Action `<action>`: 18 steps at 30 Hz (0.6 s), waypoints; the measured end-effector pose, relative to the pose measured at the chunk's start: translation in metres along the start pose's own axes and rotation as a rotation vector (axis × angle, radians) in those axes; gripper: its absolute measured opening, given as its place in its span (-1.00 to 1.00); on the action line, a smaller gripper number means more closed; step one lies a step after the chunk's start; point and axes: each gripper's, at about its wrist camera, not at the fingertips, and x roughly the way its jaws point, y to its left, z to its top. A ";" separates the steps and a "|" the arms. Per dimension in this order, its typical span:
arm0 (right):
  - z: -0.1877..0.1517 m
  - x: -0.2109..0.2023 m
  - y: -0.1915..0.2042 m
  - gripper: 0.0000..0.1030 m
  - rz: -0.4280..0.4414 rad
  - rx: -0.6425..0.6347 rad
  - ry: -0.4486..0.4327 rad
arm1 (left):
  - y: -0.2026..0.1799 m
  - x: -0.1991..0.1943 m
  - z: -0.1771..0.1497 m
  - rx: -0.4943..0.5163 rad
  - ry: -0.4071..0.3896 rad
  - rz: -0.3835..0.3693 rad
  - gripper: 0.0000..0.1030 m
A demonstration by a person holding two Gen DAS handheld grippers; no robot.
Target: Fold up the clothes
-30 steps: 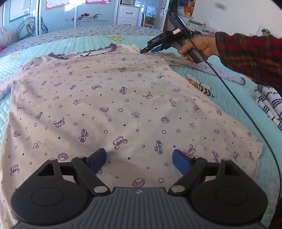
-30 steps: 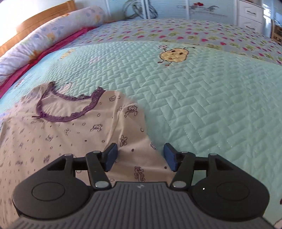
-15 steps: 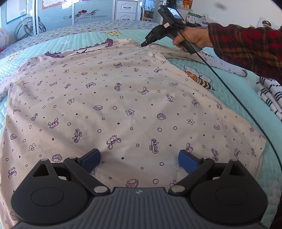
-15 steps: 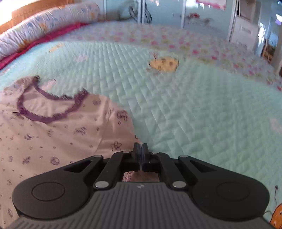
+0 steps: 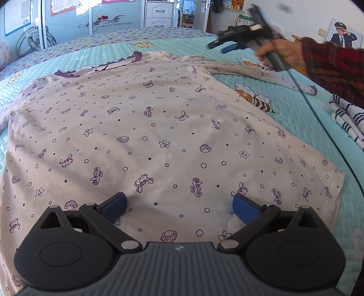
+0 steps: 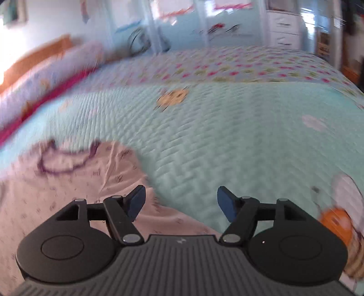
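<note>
A cream nightshirt (image 5: 159, 127) with purple sea-creature print lies spread flat on the turquoise quilt (image 5: 295, 109). Its purple lace neckline (image 6: 66, 159) is at the far end and one sleeve (image 5: 273, 77) stretches to the right. My left gripper (image 5: 179, 206) hovers over the near hem. Its jaws are still opening wide, with fabric lying flat beneath them and nothing pinched. My right gripper (image 6: 180, 203) is off the shoulder with its jaws opening and nothing between them. In the left wrist view the right gripper (image 5: 227, 46) hangs above the bed in a hand with a plaid sleeve.
A black-and-white striped cloth (image 5: 348, 118) lies at the right edge of the bed. The right gripper's cable (image 5: 318, 118) trails across the quilt. A long pillow (image 6: 45, 75) and a wooden headboard run along the left side, and white drawers (image 5: 157, 13) stand beyond the bed.
The right gripper closed at the nightshirt's shoulder, then opened, lifted off it and swung to the right. The left gripper's jaws spread wider, and it stayed over the hem.
</note>
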 end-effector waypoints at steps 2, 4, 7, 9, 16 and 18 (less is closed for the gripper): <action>-0.008 -0.016 -0.019 0.37 -0.014 0.039 -0.008 | -0.002 0.001 0.000 0.004 0.003 0.007 1.00; -0.015 -0.019 -0.030 0.37 -0.036 0.025 0.033 | -0.003 0.001 0.001 0.007 0.008 0.014 1.00; -0.020 -0.015 -0.034 0.37 -0.006 -0.020 0.078 | -0.004 0.003 0.005 0.004 0.027 0.020 1.00; -0.023 -0.005 -0.030 0.36 -0.006 -0.075 0.120 | -0.005 0.004 0.007 0.001 0.041 0.026 1.00; -0.025 0.002 -0.029 -0.97 -0.006 -0.110 0.125 | -0.007 0.007 0.011 -0.001 0.072 0.051 1.00; -0.027 0.004 -0.031 -0.97 0.003 -0.111 0.144 | -0.008 0.007 0.011 -0.002 0.075 0.056 1.00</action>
